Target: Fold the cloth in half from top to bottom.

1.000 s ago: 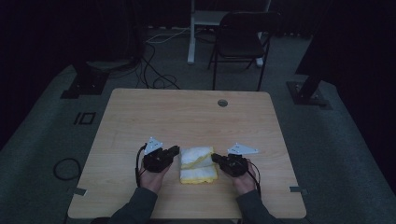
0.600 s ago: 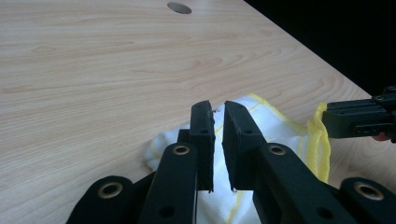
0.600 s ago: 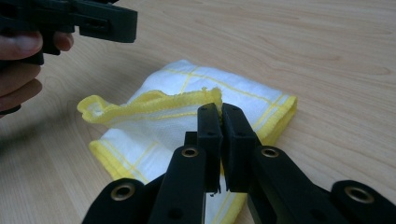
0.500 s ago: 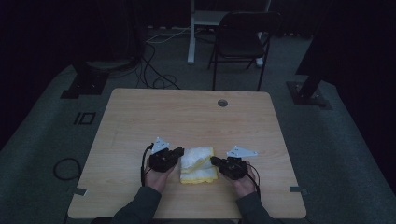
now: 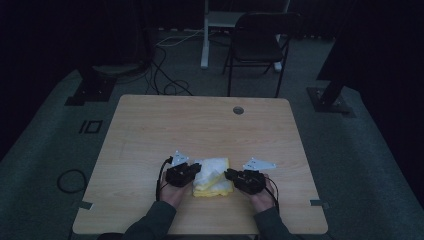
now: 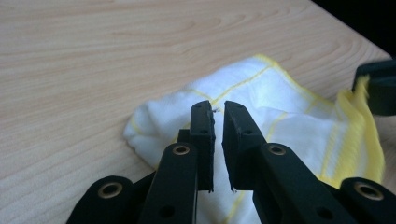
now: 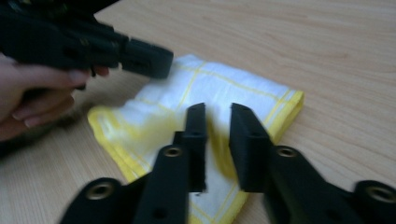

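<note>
A folded white cloth (image 5: 212, 175) with yellow stripes and a yellow hem lies near the front edge of the wooden table (image 5: 200, 125). My left gripper (image 5: 197, 170) is at the cloth's left side. In the left gripper view its jaws (image 6: 218, 108) stand a narrow slit apart above the cloth (image 6: 280, 107), with nothing pinched between them. My right gripper (image 5: 229, 174) is at the cloth's right side. Its jaws (image 7: 218, 112) have just been opening and now stand apart over the cloth (image 7: 224, 88), not pressing on it. The left gripper (image 7: 144, 58) hovers over the cloth's far side.
A round cable hole (image 5: 238, 110) sits near the table's far edge. Beyond the table a dark folding chair (image 5: 260, 45) stands on the floor, with cables and stand bases (image 5: 90, 90) around it. The person's hand (image 7: 42, 93) holds the left gripper.
The left gripper has shifted right, closer onto the cloth, and slightly down. The right hand has stayed in place.
</note>
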